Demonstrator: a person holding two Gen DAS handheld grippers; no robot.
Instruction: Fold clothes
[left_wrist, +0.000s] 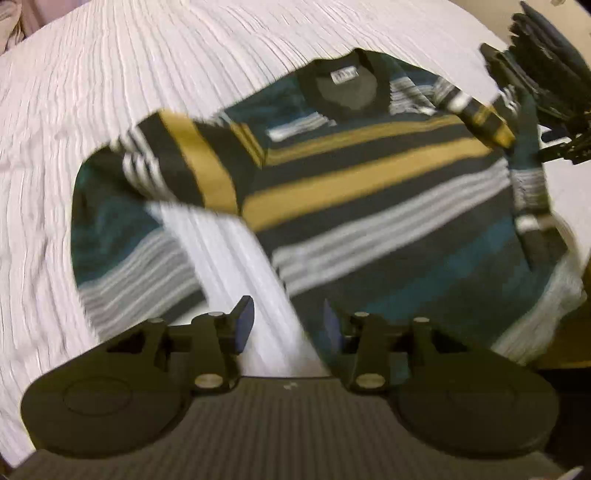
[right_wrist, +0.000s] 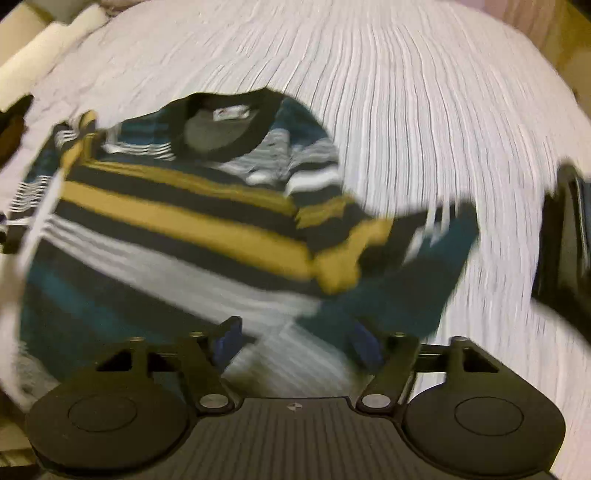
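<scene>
Lying face up on the white ribbed bedspread (left_wrist: 110, 92), the striped sweater (left_wrist: 369, 192) is spread out with its collar (left_wrist: 343, 85) toward the far edge. Left wrist view: folding looks barely begun. One sleeve (left_wrist: 147, 206) bends down beside the body with a strip of bedspread between them; the other sleeve (left_wrist: 528, 184) hangs along the sweater's opposite side. No body fold made yet, as far as blur allows. Left gripper (left_wrist: 288, 325) jaws part-open, nothing between them; bare bedspread and the sweater's near hem sit below the gap. Dark object (left_wrist: 539, 74) at the far right, likely the other gripper; too blurred to read.

Right wrist view: same sweater (right_wrist: 184, 221), collar (right_wrist: 225, 125) away from the camera. Near-side sleeve (right_wrist: 399, 258) bunches out toward the open bedspread (right_wrist: 424, 110), not laid flat over the body. Right gripper (right_wrist: 295, 343) jaws wide apart, holding nothing; hem and bedspread below. Dark shape (right_wrist: 565, 240) at the right edge, probably the other gripper, unreadable. Pale cushions or pillows (right_wrist: 48, 55) at the far left corner.

Judgement: sleeves still need bringing in, then the body folds. Bedspread around the sweater looks free of obstacles; the crumpled sleeve is the main nuisance.
</scene>
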